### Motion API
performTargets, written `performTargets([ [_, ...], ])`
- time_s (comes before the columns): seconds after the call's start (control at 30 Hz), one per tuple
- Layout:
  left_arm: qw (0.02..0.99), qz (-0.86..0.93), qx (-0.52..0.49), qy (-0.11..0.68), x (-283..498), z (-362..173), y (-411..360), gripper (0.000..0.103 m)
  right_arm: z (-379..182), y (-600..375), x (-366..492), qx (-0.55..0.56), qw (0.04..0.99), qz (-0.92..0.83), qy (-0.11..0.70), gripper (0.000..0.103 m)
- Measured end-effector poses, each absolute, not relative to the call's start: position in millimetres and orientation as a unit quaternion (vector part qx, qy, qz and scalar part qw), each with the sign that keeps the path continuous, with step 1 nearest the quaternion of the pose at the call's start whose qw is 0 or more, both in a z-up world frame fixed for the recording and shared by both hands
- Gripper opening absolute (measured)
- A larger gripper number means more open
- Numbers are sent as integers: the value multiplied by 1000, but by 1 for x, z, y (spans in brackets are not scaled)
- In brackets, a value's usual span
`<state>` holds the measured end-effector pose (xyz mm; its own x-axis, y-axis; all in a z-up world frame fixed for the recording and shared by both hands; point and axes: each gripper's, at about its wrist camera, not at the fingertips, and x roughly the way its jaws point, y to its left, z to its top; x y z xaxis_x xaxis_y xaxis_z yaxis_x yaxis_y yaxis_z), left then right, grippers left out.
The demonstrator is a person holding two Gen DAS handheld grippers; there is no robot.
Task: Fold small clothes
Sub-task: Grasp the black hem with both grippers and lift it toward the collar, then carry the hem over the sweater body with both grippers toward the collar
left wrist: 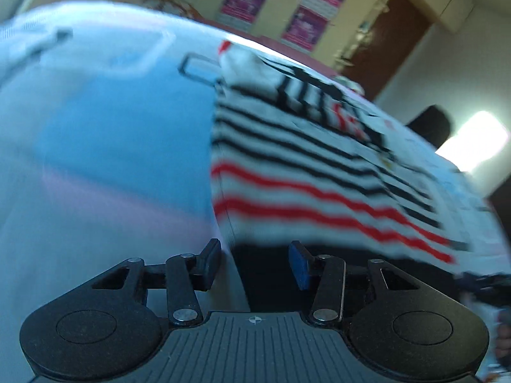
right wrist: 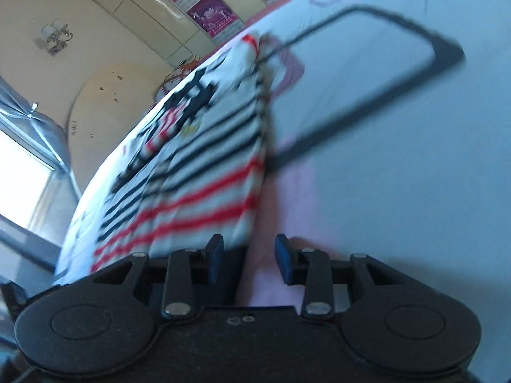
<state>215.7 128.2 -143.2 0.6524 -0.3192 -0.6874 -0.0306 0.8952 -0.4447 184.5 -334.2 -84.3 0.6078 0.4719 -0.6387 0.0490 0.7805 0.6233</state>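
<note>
A small white garment with black and red stripes (left wrist: 303, 172) lies flat on a pale blue printed sheet (left wrist: 111, 127). Its near hem has a dark band. My left gripper (left wrist: 255, 263) is open at the garment's near left corner, with the hem's edge between the fingers. In the right wrist view the same garment (right wrist: 204, 172) lies to the left. My right gripper (right wrist: 249, 260) is open at the garment's near right corner, with its edge in the gap. Both views are blurred.
The sheet (right wrist: 399, 175) carries black and pink rectangle outlines (right wrist: 367, 73). Beyond it are a tiled wall with purple posters (right wrist: 207, 9), a brown door (left wrist: 389, 41), a bright window (right wrist: 19, 172) and a dark shape (left wrist: 431, 124) at the bed's far side.
</note>
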Motion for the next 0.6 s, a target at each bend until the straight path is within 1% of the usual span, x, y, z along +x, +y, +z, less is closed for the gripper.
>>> performTargets([
  [0.1,865,-111,-293,392,188,-158,136,47,-86,-318,158,328,833,140,422,36],
  [0.17,847,-124,-348,382,182,-170,141,47,-90,-313,148,348,827,138,419,36],
  [0.2,844,-125,-360,377,182,-173,143,47,-91,-312,145,359,825,136,414,36],
  [0.37,835,-145,-372,377,195,-181,141,47,-104,-325,151,419,808,131,393,34],
  [0.53,827,-163,-383,378,201,-184,140,47,-118,-329,169,445,788,165,393,31],
  [0.57,829,-164,-378,379,202,-183,138,47,-119,-328,173,444,786,172,395,27],
  [0.6,831,-164,-375,377,202,-183,137,36,-119,-326,176,440,785,175,400,22],
])
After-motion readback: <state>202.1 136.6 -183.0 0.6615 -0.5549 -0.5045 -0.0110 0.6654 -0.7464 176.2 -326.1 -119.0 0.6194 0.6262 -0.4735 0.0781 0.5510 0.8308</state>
